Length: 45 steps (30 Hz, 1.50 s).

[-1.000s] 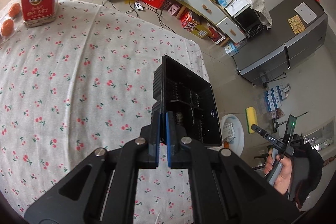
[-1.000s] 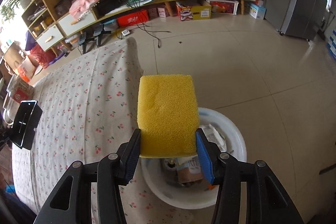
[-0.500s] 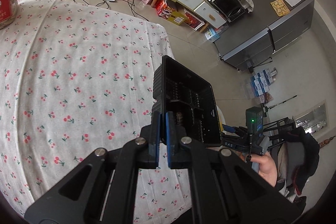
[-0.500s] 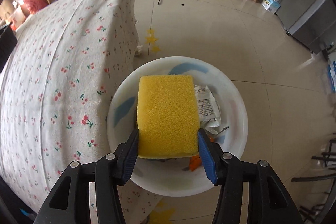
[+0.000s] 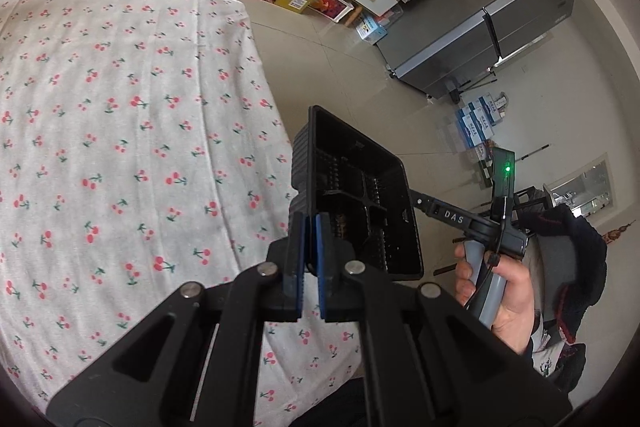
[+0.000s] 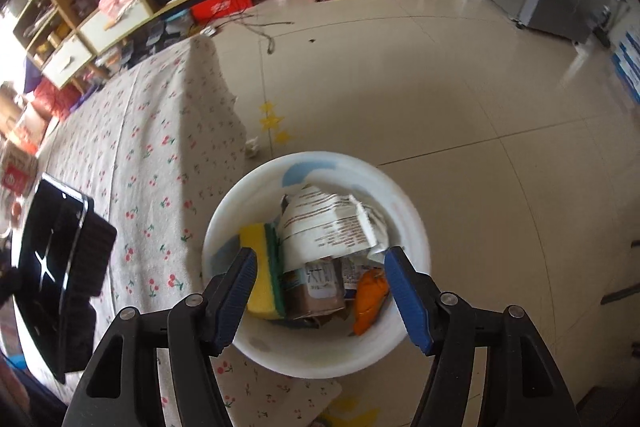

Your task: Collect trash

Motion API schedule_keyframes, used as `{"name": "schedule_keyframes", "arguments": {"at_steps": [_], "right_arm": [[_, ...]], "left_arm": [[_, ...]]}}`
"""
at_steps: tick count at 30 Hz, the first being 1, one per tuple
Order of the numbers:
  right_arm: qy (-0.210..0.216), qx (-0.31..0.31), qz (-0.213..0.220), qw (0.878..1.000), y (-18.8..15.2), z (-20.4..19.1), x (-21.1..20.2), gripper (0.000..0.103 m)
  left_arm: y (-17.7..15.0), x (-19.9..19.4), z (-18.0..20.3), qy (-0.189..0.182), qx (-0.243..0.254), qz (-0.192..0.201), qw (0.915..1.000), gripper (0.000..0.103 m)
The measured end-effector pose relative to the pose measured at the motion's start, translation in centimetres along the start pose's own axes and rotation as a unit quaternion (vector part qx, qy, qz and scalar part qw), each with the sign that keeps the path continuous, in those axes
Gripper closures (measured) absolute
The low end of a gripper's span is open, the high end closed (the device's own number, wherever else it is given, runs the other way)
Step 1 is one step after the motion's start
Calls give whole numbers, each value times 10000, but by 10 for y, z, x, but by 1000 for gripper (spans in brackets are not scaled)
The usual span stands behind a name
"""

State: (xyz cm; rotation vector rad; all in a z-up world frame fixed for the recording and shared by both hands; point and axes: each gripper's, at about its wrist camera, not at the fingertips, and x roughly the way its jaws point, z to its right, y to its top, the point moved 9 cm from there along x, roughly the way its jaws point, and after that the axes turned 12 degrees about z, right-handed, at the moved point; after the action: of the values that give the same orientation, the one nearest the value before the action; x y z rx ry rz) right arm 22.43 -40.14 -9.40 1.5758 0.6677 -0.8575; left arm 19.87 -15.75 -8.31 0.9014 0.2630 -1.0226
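Yellow rectangular sponge (image 6: 262,269) lies in white round plastic basin (image 6: 416,239) among paper trash | right gripper (image 6: 320,291) jaws just opening, nothing between | left gripper (image 5: 311,261) pinching black plastic tray (image 5: 360,195) wall

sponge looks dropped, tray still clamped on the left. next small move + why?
Probably carry the black tray, clamped at its rim by the left gripper, over the white bin. The sponge already lies inside, clear of the right gripper, whose jaws have just been opening.
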Motion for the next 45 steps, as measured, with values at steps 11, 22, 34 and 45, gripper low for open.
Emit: {"name": "schedule_keyframes", "arguments": {"at_steps": [11, 22, 34, 45], "right_arm": [[-477, 819, 670, 9932, 22, 57, -37, 36], [-306, 829, 824, 9927, 25, 61, -47, 35], [-43, 753, 868, 9934, 31, 46, -45, 34], [166, 770, 835, 9934, 29, 37, -43, 34]], "left_arm": [[-35, 86, 55, -120, 131, -391, 9991, 97], [-53, 132, 62, 93, 244, -506, 9984, 97], [-63, 136, 59, 462, 622, -606, 9951, 79], [-47, 121, 53, 482, 591, -415, 9962, 60]]}}
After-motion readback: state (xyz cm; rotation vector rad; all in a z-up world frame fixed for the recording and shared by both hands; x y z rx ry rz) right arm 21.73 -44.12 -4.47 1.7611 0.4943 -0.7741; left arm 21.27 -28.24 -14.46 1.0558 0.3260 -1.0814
